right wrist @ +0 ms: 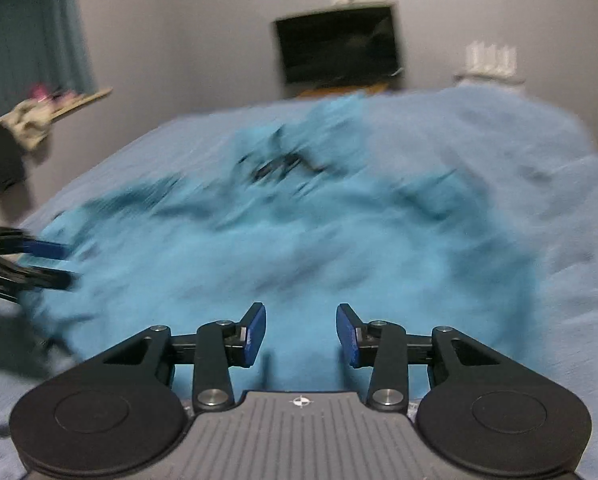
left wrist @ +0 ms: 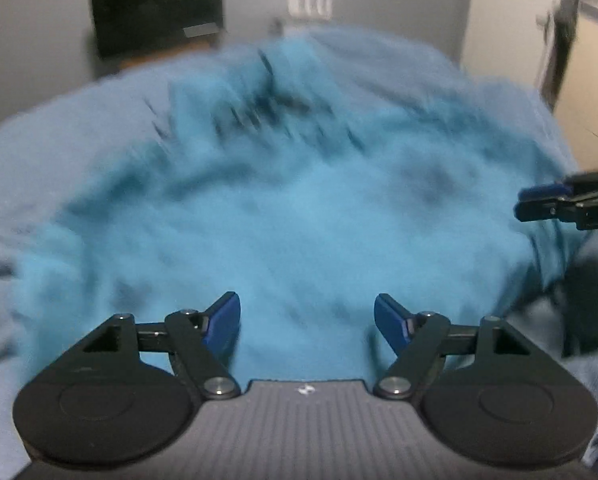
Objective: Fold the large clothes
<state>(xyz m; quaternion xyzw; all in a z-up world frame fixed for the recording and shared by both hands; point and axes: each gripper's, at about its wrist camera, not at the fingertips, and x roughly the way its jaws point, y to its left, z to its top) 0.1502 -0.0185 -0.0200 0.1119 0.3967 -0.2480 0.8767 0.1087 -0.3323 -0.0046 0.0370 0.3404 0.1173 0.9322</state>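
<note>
Turquoise garment (left wrist: 299,208), rumpled and badly smeared by motion blur, lies spread over a paler blue bed cover (left wrist: 399,64) and fills the middle of both wrist views.

From the left wrist camera, the left gripper (left wrist: 307,322) sits at 6 o'clock in the frame, its blue pads (left wrist: 225,320) standing wide apart with only open cloth showing between them; nothing is pinched. The garment stretches away from it toward 12 o'clock, where dark creases bunch together. At 3 o'clock the right gripper (left wrist: 539,202) enters from the edge, its blue tips near the garment's edge on that side; whether they touch the cloth is lost in the blur.

From the right wrist camera, the right gripper (right wrist: 301,334) is likewise at 6 o'clock, its pads (right wrist: 255,334) parted, though less widely than the left pair, and bare turquoise fabric is seen through the gap. The pads do not press on anything that can be made out. The garment runs from just ahead of the fingers up toward 12 o'clock and out to 9 o'clock, where the left gripper (right wrist: 65,264) comes in over the cloth's near corner. Toward 2 o'clock the paler cover rises in a soft mound.

Beyond the bed, a dark screen (right wrist: 339,48) hangs on the grey wall at 12 o'clock, and a heap of pale cloth (right wrist: 31,120) sits on a ledge at 10 o'clock.
</note>
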